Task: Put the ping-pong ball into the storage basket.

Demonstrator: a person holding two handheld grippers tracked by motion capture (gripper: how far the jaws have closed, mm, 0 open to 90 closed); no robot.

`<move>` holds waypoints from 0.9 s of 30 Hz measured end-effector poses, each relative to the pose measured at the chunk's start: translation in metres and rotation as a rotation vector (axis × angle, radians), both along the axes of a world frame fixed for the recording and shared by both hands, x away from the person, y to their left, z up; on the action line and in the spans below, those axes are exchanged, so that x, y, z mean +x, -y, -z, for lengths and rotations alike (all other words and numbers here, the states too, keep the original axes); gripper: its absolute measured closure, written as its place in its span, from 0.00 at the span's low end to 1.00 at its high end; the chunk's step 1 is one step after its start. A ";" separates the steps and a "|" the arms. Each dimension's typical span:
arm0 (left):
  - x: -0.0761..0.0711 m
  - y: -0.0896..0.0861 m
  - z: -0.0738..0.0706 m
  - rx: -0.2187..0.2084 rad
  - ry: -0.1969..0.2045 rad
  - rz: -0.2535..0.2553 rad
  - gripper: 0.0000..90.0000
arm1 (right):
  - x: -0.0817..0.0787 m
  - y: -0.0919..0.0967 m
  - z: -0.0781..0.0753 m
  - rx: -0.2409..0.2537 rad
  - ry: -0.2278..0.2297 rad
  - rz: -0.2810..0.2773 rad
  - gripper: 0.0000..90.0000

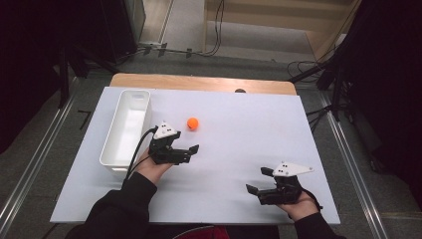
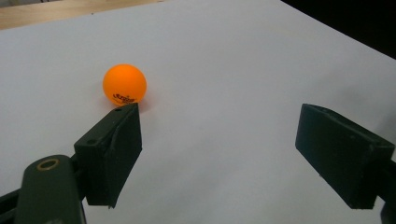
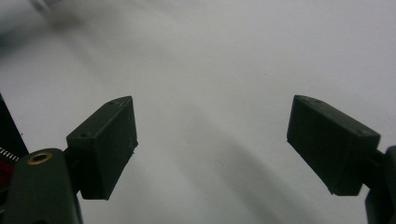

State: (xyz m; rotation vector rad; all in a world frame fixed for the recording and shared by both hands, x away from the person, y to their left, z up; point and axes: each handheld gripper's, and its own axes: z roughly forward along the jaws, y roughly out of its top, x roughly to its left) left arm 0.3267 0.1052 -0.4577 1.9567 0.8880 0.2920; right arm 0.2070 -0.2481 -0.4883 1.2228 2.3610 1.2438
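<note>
An orange ping-pong ball (image 1: 192,123) rests on the white board (image 1: 239,149), left of centre. My left gripper (image 1: 186,141) sits just short of it, open, with nothing between the jaws. In the left gripper view the ball (image 2: 124,84) lies just beyond the tip of the left jaw, outside the gap, while the gripper (image 2: 219,114) stands wide open over bare board. My right gripper (image 1: 257,180) is near the front right of the board, open and empty. The right gripper view has that gripper (image 3: 210,105) spread wide above plain white surface.
A long white bin (image 1: 127,127) stands along the board's left side, close to my left hand. The wooden table edge (image 1: 199,82) runs behind the board. Floor rails, cables and dark stands surround the table.
</note>
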 end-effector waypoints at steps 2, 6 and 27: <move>0.001 0.000 0.000 -0.003 -0.008 -0.002 0.17 | 0.000 0.000 0.000 -0.001 0.001 0.000 0.16; 0.007 0.004 0.002 0.040 -0.016 -0.015 0.17 | 0.000 0.000 0.000 0.000 0.001 -0.004 0.16; 0.027 0.011 -0.001 0.059 -0.018 0.005 0.17 | -0.001 0.000 -0.001 0.000 0.001 0.002 0.16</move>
